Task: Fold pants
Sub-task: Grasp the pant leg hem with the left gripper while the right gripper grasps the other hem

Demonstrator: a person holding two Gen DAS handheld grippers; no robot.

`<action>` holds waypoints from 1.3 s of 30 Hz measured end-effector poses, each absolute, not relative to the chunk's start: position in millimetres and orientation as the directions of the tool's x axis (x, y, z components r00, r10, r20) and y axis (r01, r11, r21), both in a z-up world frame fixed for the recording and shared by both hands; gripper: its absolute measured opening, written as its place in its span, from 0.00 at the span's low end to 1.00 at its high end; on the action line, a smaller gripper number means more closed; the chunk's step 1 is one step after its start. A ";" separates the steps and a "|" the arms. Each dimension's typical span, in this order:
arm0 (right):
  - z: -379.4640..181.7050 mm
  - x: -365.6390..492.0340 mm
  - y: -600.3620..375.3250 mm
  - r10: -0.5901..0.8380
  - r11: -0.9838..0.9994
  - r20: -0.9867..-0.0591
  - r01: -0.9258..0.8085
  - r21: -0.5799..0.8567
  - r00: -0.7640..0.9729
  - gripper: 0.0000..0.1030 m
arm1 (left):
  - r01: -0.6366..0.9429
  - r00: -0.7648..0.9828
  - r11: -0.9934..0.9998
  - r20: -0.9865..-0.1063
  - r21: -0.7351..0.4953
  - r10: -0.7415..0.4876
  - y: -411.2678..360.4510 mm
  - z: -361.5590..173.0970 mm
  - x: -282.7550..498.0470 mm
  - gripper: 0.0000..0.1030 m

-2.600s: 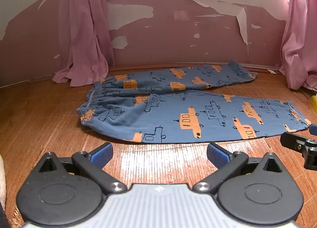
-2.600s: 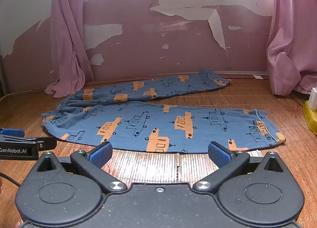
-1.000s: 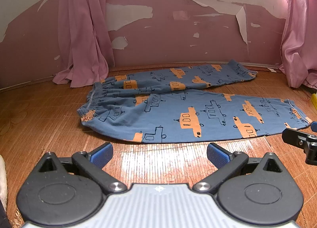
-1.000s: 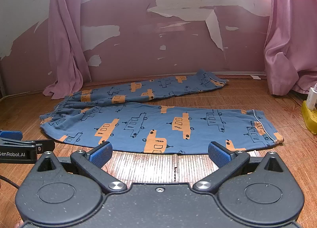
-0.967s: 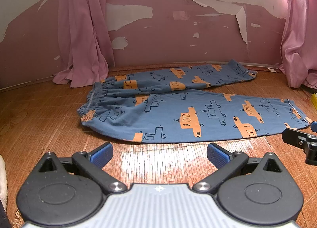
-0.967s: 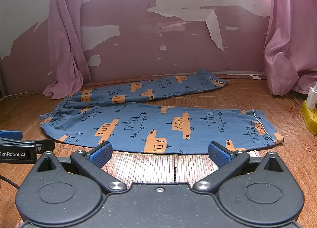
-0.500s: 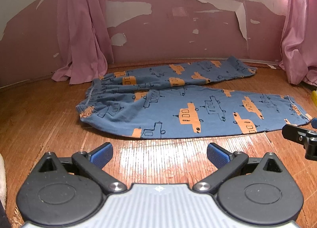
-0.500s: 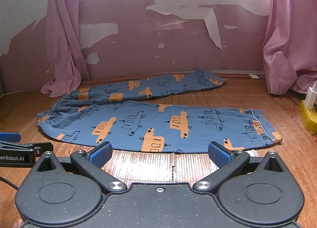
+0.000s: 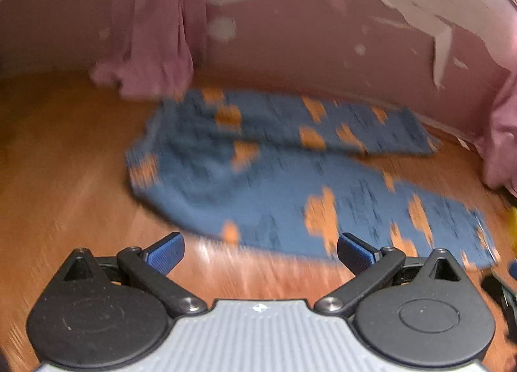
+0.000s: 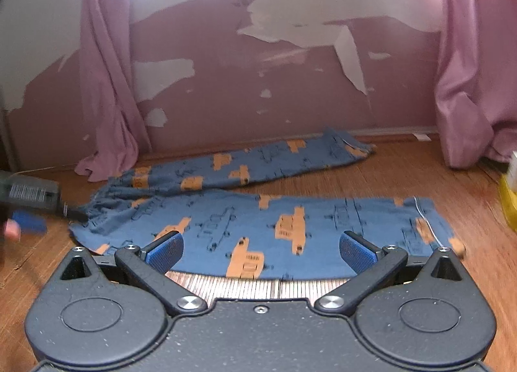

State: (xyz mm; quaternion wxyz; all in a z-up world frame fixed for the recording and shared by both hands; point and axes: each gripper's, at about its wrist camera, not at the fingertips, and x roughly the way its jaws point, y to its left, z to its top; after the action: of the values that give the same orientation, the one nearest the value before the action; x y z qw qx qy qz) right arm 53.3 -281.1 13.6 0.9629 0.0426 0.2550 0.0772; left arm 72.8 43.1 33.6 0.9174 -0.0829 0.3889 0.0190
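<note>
Pink curtains point(image 10: 106, 87) hang at left and right of the peeling wall point(image 10: 258, 81); a yellow object point(image 10: 509, 201) sits at the right edge. The blue pants point(image 10: 258, 220) lie flat on the wooden floor point(image 10: 404, 171), with the waistband at left and the legs running to the right. The left tongs point(image 9: 260, 251) and the right tongs point(image 10: 261, 251) are both wide apart and hold nothing.
</note>
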 end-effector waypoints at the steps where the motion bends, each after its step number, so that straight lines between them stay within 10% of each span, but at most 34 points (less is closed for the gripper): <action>1: 15.5 58.6 -284.1 0.185 0.982 -0.484 -0.148 0.115 0.855 1.00 | -0.103 0.701 0.989 -0.713 -0.106 -0.003 47.4 44.1 85.6 1.00; 9: 41.8 206.6 -296.9 0.276 0.923 -0.566 -0.378 -0.069 0.777 1.00 | -0.227 0.683 0.974 -0.716 -0.021 0.144 96.4 84.0 237.7 1.00; 18: 3.5 435.5 -273.7 0.381 0.778 -0.704 -0.619 -0.105 0.599 0.98 | 0.226 0.660 0.953 -0.751 0.204 0.004 97.8 11.2 356.6 1.00; 36: -55.9 560.0 -241.4 0.359 0.629 -0.837 -0.769 -0.110 0.413 0.53 | 0.364 0.525 0.918 -0.849 0.158 -0.061 118.3 -43.6 428.1 0.68; 39: -56.2 551.8 -243.1 0.383 0.626 -0.828 -0.774 -0.094 0.410 0.36 | 0.372 0.515 0.921 -0.852 0.119 -0.098 118.3 -42.5 427.8 0.47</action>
State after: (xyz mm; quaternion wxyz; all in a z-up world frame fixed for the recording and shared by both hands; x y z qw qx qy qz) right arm 551.8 -243.1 -56.2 0.8045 -0.2402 0.4073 0.3594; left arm 427.8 118.3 -42.5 0.8582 0.1447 0.4731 -0.1368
